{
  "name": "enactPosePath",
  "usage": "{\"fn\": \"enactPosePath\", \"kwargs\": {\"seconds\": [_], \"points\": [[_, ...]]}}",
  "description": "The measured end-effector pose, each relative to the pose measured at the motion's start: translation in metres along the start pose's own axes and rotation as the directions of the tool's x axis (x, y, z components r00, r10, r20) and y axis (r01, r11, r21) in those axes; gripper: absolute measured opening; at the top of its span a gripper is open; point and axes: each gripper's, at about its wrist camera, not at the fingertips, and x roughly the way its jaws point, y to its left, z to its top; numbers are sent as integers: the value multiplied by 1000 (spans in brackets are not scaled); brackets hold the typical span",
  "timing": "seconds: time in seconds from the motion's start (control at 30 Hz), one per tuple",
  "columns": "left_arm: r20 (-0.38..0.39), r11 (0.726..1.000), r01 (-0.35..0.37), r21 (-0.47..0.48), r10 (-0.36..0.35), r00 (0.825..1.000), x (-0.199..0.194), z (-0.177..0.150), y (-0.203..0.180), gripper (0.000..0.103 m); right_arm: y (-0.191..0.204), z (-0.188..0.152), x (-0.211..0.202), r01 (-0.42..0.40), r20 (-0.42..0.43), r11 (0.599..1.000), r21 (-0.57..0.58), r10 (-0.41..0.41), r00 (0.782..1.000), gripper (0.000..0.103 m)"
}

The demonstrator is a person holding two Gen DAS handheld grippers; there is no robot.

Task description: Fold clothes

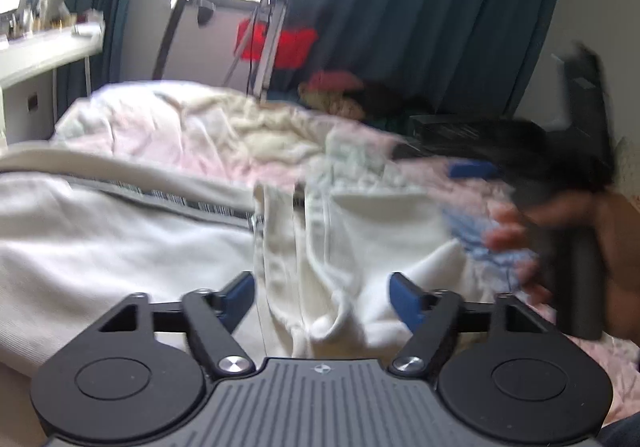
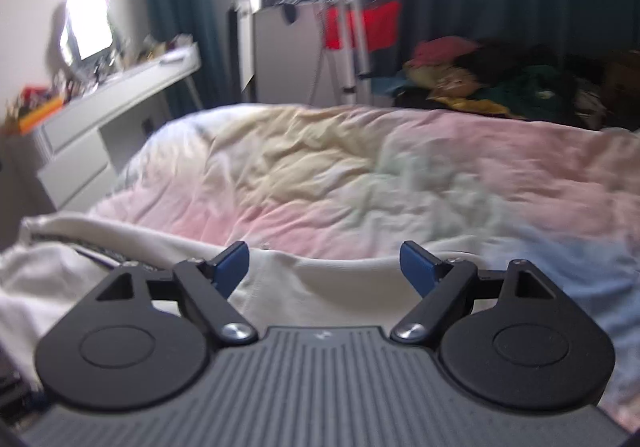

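A cream white zip-up garment [image 1: 120,239] lies spread on the bed, its zipper band running across. A bunched fold of it [image 1: 332,287] sits between the blue pads of my left gripper [image 1: 323,297], which is open just above it. In the left wrist view the right gripper [image 1: 560,183] shows blurred at the right, held by a hand. In the right wrist view my right gripper [image 2: 324,267] is open and empty above the garment's far edge [image 2: 320,279].
A pastel pink, yellow and green duvet [image 2: 360,167] covers the bed. A pile of coloured clothes [image 2: 500,83] lies at the far right. A white desk [image 2: 120,95] stands at the left. A tripod [image 2: 348,39] and dark curtains stand behind the bed.
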Motion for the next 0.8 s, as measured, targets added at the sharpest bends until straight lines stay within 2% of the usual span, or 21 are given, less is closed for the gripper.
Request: {"fn": "enactPosePath", "kwargs": {"seconds": [0.17,0.4,0.53,0.8], "points": [[92,998,-39,48,35,995,-36,8,-15,98,-13,-19,-71,21,43,999,47,-23,999,84],[109,991,-122,44,117,987,-62,-12,-30,103,-7,-68,-142,-14,123,995,100,2,992,84],[101,989,-141,52,136,986,-63,-23,-34,103,-6,-91,-149,-28,152,993,111,11,988,84],[107,987,-156,46,150,983,-47,-26,-36,103,-11,-114,-135,62,144,995,84,-74,987,84]]}}
